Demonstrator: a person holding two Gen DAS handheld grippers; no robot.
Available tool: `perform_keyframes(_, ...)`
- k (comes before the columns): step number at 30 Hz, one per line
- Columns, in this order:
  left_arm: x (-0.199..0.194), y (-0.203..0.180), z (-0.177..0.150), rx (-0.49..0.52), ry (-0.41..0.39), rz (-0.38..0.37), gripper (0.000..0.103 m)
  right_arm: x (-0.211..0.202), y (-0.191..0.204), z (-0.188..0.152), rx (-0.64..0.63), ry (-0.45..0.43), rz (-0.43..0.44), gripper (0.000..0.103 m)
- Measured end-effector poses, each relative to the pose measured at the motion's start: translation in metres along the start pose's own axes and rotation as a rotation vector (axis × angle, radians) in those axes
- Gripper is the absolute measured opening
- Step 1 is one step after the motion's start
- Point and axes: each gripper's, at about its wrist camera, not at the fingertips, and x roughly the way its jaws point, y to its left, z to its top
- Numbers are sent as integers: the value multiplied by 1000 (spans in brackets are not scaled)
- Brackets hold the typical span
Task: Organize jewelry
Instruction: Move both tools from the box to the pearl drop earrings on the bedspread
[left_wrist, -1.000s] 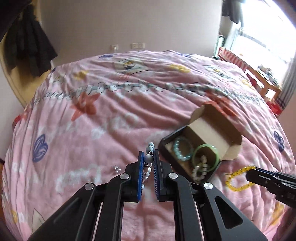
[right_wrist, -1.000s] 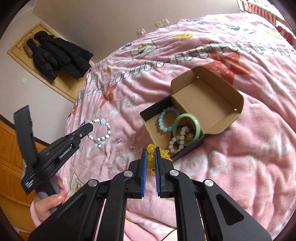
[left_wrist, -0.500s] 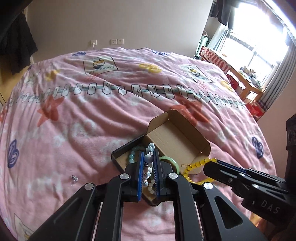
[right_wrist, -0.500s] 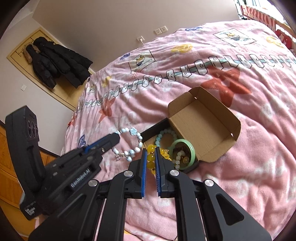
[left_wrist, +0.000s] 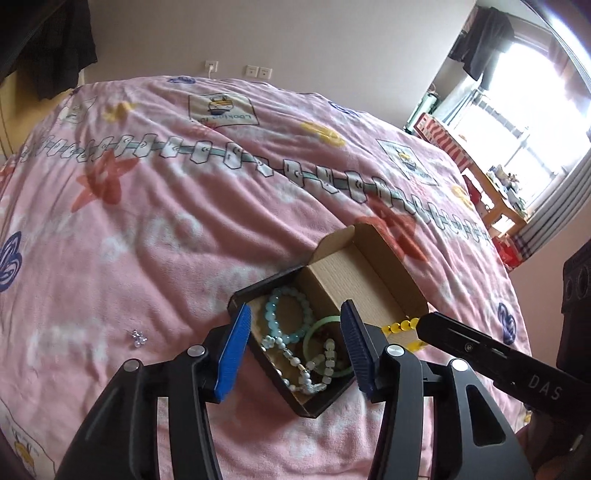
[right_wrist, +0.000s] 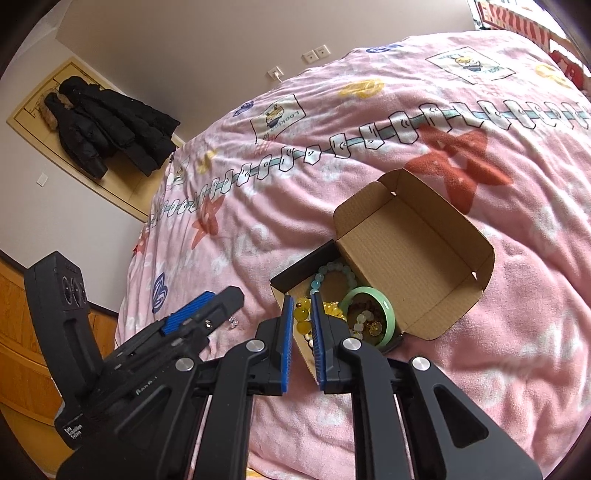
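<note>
Right gripper clamps yellow bead bracelet directly over open cardboard box, just ahead; left gripper spread wide, empty, above same box.

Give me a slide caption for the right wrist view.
Right gripper holds yellow bead bracelet over open cardboard box of bracelets on pink bedspread.

Pink patterned bedspread, beige wall with white sockets, black coats hanging, bright window, wooden table
</note>
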Motion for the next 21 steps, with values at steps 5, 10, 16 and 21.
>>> perform_keyframes(5, -7, 24, -1, -75, -16, 27, 61, -8, 4, 2, -6, -23, -16, 28)
perform_keyframes(10, -16, 49, -2, -94, -27, 109, 69, -11, 12, -1, -22, -17, -16, 28)
perform_keyframes(16, -15, 87, -8, -120, 7, 186, 71, 3, 26, -18, -52, 32, -7, 28)
perform_keyframes(21, 3, 116, -16, -168, 69, 198, 71, 32, 42, -36, -64, 105, 17, 28)
